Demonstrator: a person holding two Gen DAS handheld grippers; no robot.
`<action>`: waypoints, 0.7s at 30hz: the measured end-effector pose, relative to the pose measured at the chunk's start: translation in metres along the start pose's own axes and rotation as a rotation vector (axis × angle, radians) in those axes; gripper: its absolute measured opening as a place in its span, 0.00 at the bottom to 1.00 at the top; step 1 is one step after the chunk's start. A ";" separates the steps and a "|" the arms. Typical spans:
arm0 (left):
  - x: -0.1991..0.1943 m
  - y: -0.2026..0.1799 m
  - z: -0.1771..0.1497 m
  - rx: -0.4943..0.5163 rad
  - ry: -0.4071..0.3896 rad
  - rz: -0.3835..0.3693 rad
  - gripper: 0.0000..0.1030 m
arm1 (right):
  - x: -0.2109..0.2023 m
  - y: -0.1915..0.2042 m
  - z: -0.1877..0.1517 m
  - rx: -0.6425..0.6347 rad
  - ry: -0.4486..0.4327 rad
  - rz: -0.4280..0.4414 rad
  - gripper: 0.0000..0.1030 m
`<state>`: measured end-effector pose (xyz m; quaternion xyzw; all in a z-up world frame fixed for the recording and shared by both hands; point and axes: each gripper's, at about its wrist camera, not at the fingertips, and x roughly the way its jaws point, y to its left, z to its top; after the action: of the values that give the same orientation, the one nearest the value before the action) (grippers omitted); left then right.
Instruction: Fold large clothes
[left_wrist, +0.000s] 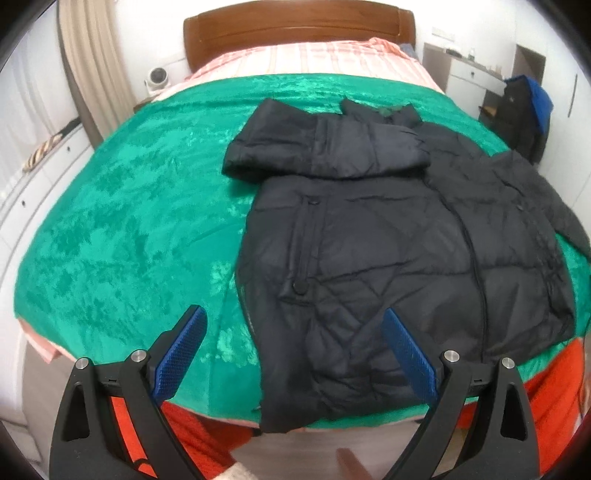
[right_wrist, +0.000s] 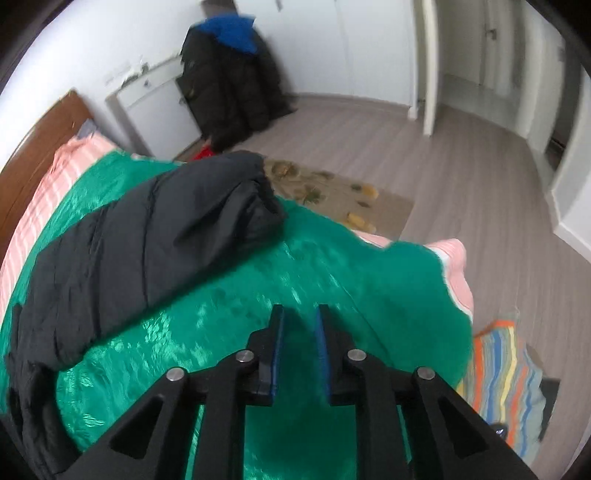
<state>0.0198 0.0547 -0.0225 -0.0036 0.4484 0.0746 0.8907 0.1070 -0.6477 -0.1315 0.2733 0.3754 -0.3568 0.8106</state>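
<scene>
A black quilted jacket lies front up on the green blanket of a bed, its hem at the near edge. One sleeve is folded across the chest. My left gripper hangs wide open above the hem, with nothing between its blue pads. In the right wrist view the jacket's other sleeve stretches out over the green blanket toward the bed's side. My right gripper hovers over bare blanket beside that sleeve, its pads a narrow gap apart and holding nothing.
A wooden headboard and pink striped bedding lie beyond the blanket. A chair draped with dark and blue clothes stands by a white desk. A beige rug and a striped mat lie on the floor.
</scene>
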 end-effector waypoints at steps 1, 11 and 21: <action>0.000 -0.004 0.004 0.006 -0.002 0.009 0.94 | -0.008 0.004 -0.003 -0.003 -0.037 -0.026 0.42; 0.007 -0.056 0.009 0.088 0.031 -0.020 0.94 | -0.101 0.091 -0.109 -0.263 -0.429 0.201 0.97; 0.013 -0.084 0.000 0.116 0.097 -0.097 0.94 | -0.096 0.094 -0.108 -0.288 -0.439 0.267 0.97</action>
<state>0.0390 -0.0270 -0.0376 0.0228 0.4939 0.0051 0.8692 0.0914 -0.4791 -0.0990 0.1186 0.1986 -0.2408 0.9426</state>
